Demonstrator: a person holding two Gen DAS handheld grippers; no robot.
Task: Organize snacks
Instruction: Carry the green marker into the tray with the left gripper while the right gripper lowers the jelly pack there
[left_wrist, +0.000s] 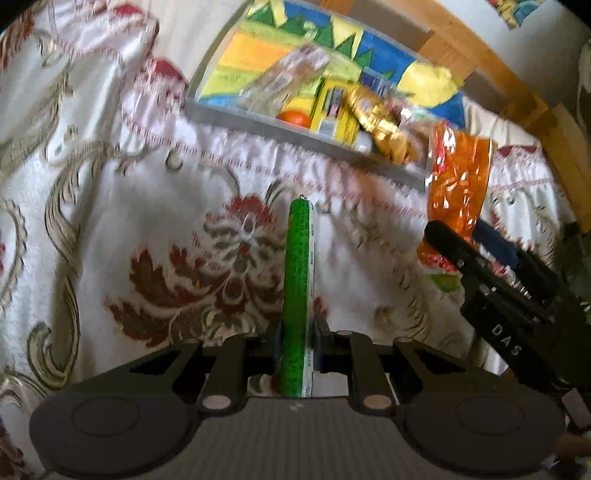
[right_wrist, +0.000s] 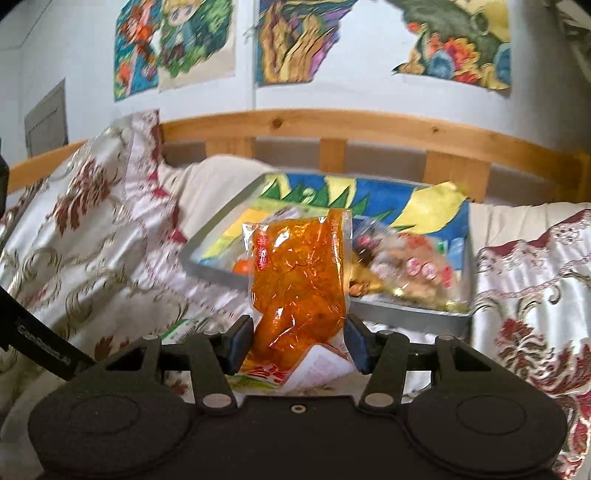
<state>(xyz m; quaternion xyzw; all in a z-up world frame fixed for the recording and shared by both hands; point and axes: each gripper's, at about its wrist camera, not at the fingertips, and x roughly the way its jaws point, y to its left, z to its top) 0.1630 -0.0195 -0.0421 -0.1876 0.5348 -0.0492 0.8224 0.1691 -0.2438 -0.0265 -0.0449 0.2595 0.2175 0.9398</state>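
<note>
A thin green sausage stick (left_wrist: 297, 266) stands between the fingers of my left gripper (left_wrist: 297, 332), which is shut on it above the floral bedspread (left_wrist: 110, 184). My right gripper (right_wrist: 297, 341) is shut on an orange vacuum pouch (right_wrist: 299, 277), its blue pads pressing the pouch's lower sides and holding it upright. In the left wrist view the same pouch (left_wrist: 458, 177) hangs at the right, just in front of the grey tray (left_wrist: 236, 114). The tray (right_wrist: 207, 269) has a colourful drawing as its floor and holds several snack packets (right_wrist: 406, 269).
A wooden bed rail (right_wrist: 332, 125) runs behind the tray, with drawings (right_wrist: 177, 44) pinned to the white wall above. A small green and white packet (right_wrist: 177, 330) lies on the cloth left of my right gripper. The bedspread rises in folds at the left.
</note>
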